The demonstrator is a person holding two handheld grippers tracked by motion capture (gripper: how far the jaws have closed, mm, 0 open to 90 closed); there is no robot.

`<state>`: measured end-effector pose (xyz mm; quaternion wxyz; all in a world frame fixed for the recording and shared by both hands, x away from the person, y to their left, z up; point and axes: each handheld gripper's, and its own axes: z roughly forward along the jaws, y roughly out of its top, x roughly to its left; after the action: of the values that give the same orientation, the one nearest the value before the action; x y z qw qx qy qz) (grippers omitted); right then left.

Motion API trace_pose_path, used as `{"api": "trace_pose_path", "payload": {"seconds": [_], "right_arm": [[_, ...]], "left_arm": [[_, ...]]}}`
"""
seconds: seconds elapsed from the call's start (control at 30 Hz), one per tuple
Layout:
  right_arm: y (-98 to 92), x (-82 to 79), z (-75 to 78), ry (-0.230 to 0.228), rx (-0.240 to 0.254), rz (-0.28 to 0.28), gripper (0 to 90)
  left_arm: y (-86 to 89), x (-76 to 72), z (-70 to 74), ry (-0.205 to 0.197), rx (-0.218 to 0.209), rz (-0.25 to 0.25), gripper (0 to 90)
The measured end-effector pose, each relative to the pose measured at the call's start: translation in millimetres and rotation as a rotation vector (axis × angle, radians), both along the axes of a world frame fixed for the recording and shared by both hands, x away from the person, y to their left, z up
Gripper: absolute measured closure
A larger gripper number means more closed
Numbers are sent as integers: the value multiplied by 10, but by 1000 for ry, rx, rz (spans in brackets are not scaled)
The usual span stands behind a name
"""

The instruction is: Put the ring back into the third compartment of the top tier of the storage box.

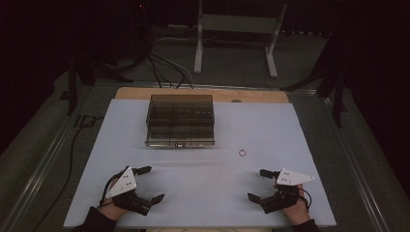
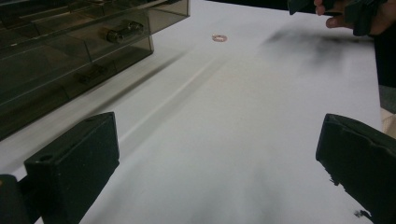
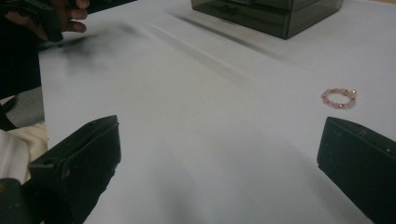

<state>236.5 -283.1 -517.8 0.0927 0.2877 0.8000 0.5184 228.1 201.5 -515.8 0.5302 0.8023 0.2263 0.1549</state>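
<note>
Dark room all round, and in front of you a white table sheet (image 1: pixel 203 183) with plenty of bare space. Biggest thing on it is the smoky translucent drawer box (image 1: pixel 180 120), sitting at the far middle with its drawers shut, as far as the high view tells. Your left gripper (image 1: pixel 151 183) rests low at the near left corner, jaws spread wide with nothing between them. Your right gripper (image 1: pixel 261 184) mirrors it at the near right, jaws equally apart and empty. Smallest of all: the pink bead ring (image 1: pixel 242 152), lying flat on the sheet, forward of your right gripper and to the right of the box, clear of both.

By my reading, you're at the very start, nothing picked up yet. The ring is nearest your right side, so the next move looks like a forward reach with that gripper, coming down low and square over the beads. It's thin and flat, so your jaw tips need to meet the sheet and pinch across the band.
</note>
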Motion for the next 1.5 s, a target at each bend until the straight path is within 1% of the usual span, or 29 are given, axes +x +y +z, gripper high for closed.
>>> {"api": "trace_pose_path", "payload": {"seconds": [0.13,0.17,0.27,0.37,0.47,0.5,0.53,0.6,0.7,0.8,0.9,0.97,1.13,1.2,1.3,1.4,1.5], "right_arm": [[1,3,-3,7,3,4,0],[6,0,-2,7,1,5,0],[14,0,-5,8,-6,9,0],[28,0,-5,9,-2,16,0],[41,-7,6,15,9,23,0],[48,-14,27,14,22,29,0],[54,-21,39,9,19,30,0],[72,-30,56,1,20,42,0],[91,-39,69,0,13,52,0],[120,-57,108,-2,20,72,0],[116,-62,166,-12,44,78,0],[109,-68,200,-22,53,76,0],[110,-82,275,-46,58,70,0],[118,-74,306,-61,52,67,0],[119,-60,352,-75,57,61,0],[111,-51,387,-86,61,54,0],[102,-38,425,-88,74,44,0]], "left_arm": [[-1,-7,-3,-4,6,-2,6],[-6,-9,-3,-10,15,-5,6],[-10,-7,-4,-7,10,-5,6],[-10,-5,-6,-6,21,-3,6],[-9,-5,1,-9,13,-5,6],[-7,-8,-2,-8,14,-6,6],[-5,-16,-5,-6,19,-10,6],[-1,-21,-1,-2,10,-12,6],[-5,-25,0,-5,17,-10,6],[-13,-18,-3,-2,15,-12,6],[-18,-20,-10,2,22,-12,6],[-17,-17,-7,0,18,-11,6],[-18,-12,-14,4,19,-11,6],[-19,-12,-14,2,17,-10,6],[-16,-16,-17,3,20,-8,6],[-13,-13,-15,0,15,-2,6],[-8,-11,-14,-2,18,2,6]]}}
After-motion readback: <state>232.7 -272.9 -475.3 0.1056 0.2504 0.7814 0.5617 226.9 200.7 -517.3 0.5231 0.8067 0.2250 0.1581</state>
